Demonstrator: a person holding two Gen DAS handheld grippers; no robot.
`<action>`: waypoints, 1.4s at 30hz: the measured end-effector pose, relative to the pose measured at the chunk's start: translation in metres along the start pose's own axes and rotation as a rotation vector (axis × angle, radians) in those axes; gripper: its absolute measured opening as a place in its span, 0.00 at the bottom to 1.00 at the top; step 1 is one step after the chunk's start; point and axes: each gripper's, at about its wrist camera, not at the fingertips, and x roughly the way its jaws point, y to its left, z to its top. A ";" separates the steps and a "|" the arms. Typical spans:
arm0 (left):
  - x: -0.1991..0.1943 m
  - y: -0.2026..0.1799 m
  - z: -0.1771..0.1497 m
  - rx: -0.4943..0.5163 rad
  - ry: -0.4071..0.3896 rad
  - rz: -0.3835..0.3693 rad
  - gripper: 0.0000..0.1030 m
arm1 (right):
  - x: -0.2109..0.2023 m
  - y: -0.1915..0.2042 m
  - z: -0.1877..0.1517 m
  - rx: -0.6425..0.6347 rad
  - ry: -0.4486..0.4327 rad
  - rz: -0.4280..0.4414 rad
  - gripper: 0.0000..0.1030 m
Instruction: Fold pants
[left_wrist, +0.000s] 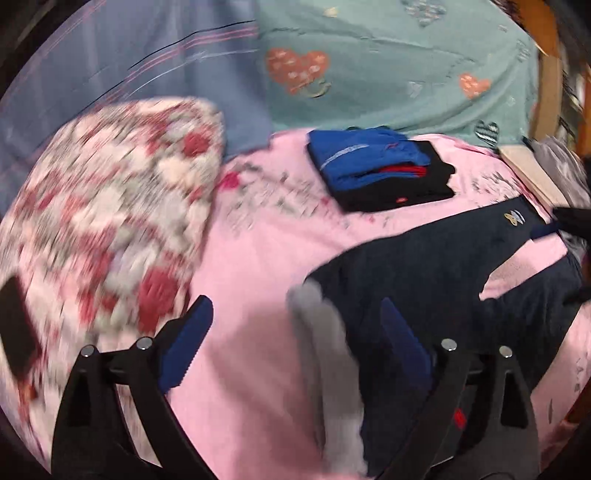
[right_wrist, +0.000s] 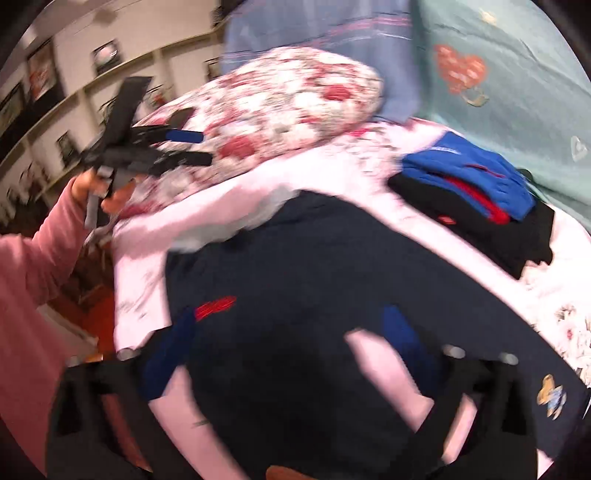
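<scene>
Lying spread over the pink bedsheet (left_wrist: 255, 266), the dark navy pants (left_wrist: 436, 266) fill the lower right of the left wrist view, with a small yellow emblem near one edge and a pale grey lining showing at the lower centre. The left gripper (left_wrist: 295, 339) has its blue-padded fingers (left_wrist: 186, 343) set wide apart with nothing between them; one pad lies over bare sheet, the other over the pants' edge.

The right wrist view shows what the other cannot: the left gripper seen from outside at the upper left of the frame, held up by a hand (right_wrist: 99, 188) in a pink sleeve, with wall shelving behind it. Here the pants cover the centre and bottom of the frame, carrying a red mark at the left and a butterfly emblem at the lower right. The right gripper (right_wrist: 291, 350) is blurred, its fingers spread wide over the dark cloth and gripping nothing.

Both views show a folded stack of blue, red and black clothes (left_wrist: 380, 168) beyond the pants, a floral quilt (left_wrist: 110, 206) at the left, and a teal heart-print blanket (left_wrist: 406, 62) at the top.
</scene>
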 end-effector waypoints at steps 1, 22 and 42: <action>0.017 -0.005 0.014 0.051 0.015 -0.031 0.93 | 0.009 -0.019 0.011 0.039 0.020 -0.038 0.99; 0.226 -0.057 0.055 0.439 0.556 -0.476 0.52 | 0.153 -0.137 0.060 -0.145 0.375 -0.004 0.58; 0.077 -0.104 0.055 0.737 0.400 -0.435 0.23 | 0.044 -0.012 0.023 -0.339 0.278 -0.071 0.03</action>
